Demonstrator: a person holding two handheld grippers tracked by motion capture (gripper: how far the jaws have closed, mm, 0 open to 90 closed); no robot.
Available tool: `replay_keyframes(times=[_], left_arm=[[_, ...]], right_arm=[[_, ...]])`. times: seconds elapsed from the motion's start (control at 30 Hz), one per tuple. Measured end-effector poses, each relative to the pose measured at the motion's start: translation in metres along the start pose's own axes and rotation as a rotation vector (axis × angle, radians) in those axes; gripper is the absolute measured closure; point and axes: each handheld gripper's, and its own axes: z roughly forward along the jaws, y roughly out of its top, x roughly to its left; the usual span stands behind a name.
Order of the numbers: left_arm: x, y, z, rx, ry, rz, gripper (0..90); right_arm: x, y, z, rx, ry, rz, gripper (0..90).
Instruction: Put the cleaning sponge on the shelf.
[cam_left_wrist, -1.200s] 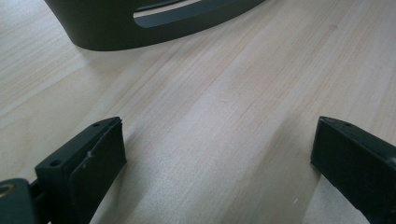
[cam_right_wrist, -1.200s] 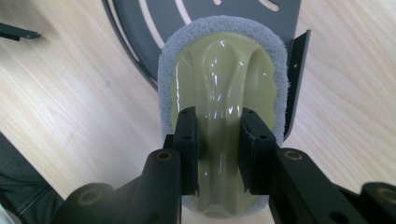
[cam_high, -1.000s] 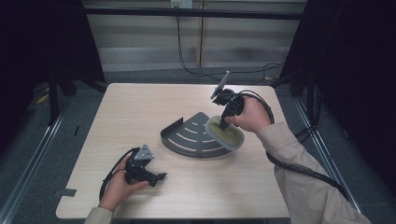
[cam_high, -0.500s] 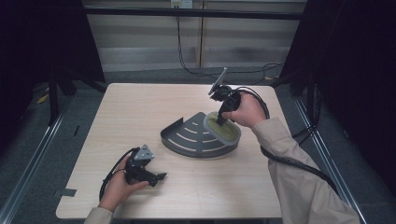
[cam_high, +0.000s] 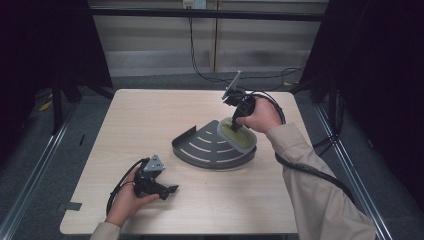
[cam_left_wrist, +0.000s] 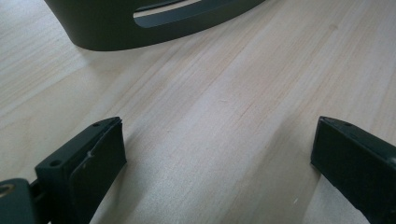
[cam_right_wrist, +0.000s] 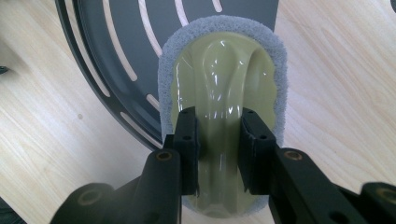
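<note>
A dark grey quarter-round slotted rack (cam_high: 205, 145) lies in the middle of the wooden table (cam_high: 150, 120). On its right corner rests an oval scrubbing pad (cam_high: 239, 136) with a pale olive glossy handle and a grey fibrous rim. My right gripper (cam_high: 236, 122) is shut on the pad's raised handle ridge, and in the right gripper view the pad (cam_right_wrist: 219, 79) sits partly over the rack (cam_right_wrist: 116, 51) with my jaws (cam_right_wrist: 219, 154) clamped on it. My left gripper (cam_high: 169, 192) rests near the front left of the table, open, with bare wood between its fingers (cam_left_wrist: 93, 163). The rack's curved wall (cam_left_wrist: 154, 21) lies ahead of it.
Cables trail from both grippers across the table (cam_high: 310, 170). A black cable (cam_high: 200, 60) hangs from the back wall behind the table. Dark frame posts (cam_high: 57, 95) stand at the left and metal rails (cam_high: 30, 170) run along the floor on both sides.
My right gripper has shifted slightly with the pad at the rack's right corner. The left gripper has not moved.
</note>
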Motion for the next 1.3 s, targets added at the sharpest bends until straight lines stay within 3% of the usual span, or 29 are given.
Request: replay_keyframes(times=[0.53, 1.3], left_arm=[[0.0, 0.0, 0.0, 0.0, 0.0, 0.0, 2.5], [0.0, 0.0, 0.0, -0.001, 0.001, -0.001, 2.5]], right_arm=[[-0.001, 0.006, 0.018, 0.013, 0.019, -0.013, 71.6], [-0.008, 0.005, 0.036, 0.013, 0.046, 0.03, 71.6]])
